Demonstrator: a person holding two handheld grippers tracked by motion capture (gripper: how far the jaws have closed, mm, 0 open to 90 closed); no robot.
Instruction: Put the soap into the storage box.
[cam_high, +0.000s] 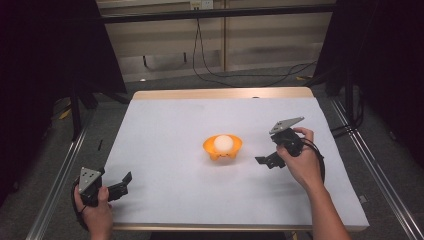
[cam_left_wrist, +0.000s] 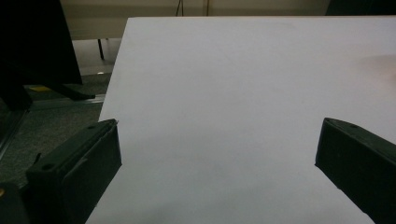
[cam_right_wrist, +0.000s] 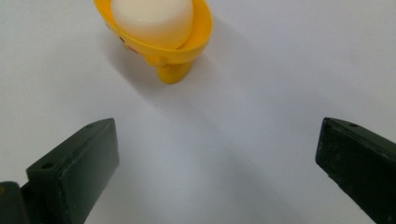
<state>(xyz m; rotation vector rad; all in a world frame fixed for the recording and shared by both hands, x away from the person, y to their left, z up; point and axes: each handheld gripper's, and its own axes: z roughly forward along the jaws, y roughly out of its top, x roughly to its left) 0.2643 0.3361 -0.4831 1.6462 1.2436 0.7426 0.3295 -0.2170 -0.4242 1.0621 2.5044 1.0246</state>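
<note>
Two grippers work over a white bench (cam_high: 165, 200). One yellow cup (cam_high: 222, 148) stands near the middle of the bench, and a pale egg (cam_high: 223, 143) sits in its bowl, upright, its rounded top rising above the rim. In the right gripper view the cup (cam_right_wrist: 173, 51) rests on a short stubby foot, with small dark and red marks on its side, and the egg (cam_right_wrist: 152, 18) fills most of the bowl. The right gripper (cam_high: 267, 160), held in the person's right hand (cam_high: 302, 162), hangs just to the right of the cup and points toward it, near but not touching; its jaws stand wide apart with only bare bench between them, and the cup lies ahead of them in its own view. The left gripper (cam_high: 122, 182), held in the left hand (cam_high: 95, 210) at the near left corner of the bench, is well apart from the cup. Its jaws are also spread wide, and nothing but white bench (cam_left_wrist: 233, 116) shows between them.
</note>
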